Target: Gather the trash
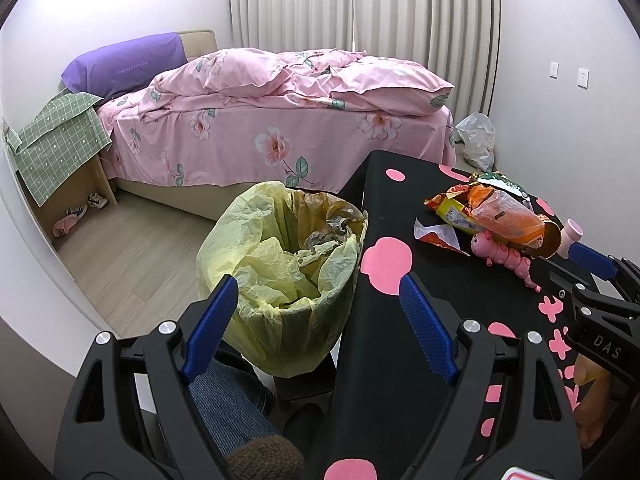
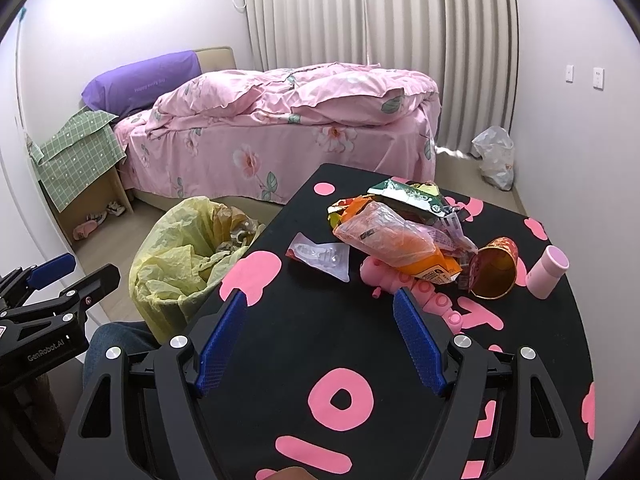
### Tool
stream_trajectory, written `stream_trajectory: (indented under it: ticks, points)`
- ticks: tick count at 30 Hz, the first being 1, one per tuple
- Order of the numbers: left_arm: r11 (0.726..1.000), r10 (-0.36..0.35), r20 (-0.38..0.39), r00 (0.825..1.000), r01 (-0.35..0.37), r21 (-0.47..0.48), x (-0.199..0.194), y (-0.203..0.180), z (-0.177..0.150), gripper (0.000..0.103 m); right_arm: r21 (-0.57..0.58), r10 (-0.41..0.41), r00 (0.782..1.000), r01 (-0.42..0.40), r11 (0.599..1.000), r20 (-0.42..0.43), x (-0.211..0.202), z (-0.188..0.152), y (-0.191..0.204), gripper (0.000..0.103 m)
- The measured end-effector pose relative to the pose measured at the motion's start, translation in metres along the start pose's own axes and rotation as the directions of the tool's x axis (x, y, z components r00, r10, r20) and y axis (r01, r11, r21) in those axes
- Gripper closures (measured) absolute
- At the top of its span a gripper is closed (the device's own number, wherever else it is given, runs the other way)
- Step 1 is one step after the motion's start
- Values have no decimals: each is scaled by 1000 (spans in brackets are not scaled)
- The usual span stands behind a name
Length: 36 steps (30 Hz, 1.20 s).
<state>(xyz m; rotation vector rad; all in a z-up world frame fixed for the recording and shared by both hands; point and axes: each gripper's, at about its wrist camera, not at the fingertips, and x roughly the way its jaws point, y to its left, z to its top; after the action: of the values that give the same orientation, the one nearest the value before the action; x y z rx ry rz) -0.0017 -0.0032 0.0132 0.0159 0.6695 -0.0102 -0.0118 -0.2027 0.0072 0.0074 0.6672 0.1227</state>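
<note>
A pile of snack wrappers [image 2: 404,236] lies on the black table with pink shapes [image 2: 320,344]; it also shows in the left wrist view [image 1: 492,212]. A clear torn wrapper [image 2: 324,256] lies left of the pile. A tipped paper cup [image 2: 496,268] lies right of it. A bin lined with a yellow bag [image 1: 284,272] stands left of the table and holds crumpled trash; it shows in the right wrist view too [image 2: 188,256]. My left gripper [image 1: 316,308] is open and empty, over the bin's edge. My right gripper [image 2: 320,316] is open and empty, above the table short of the pile.
A pink caterpillar toy [image 2: 420,292] and a pink cylinder bottle [image 2: 548,272] lie by the pile. A bed with pink floral bedding [image 1: 280,120] stands behind. A white plastic bag [image 1: 478,140] sits on the floor by the curtain. A person's leg in jeans [image 1: 228,400] is below.
</note>
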Motion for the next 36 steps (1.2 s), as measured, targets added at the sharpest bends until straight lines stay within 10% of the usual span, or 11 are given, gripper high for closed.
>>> stream_trajectory:
  ticks: [36]
  points:
    - [1000,-2,3,1000,2,-2,0,2,-2,24,-2,2,1000,-2,1000,1,0,0,1,31]
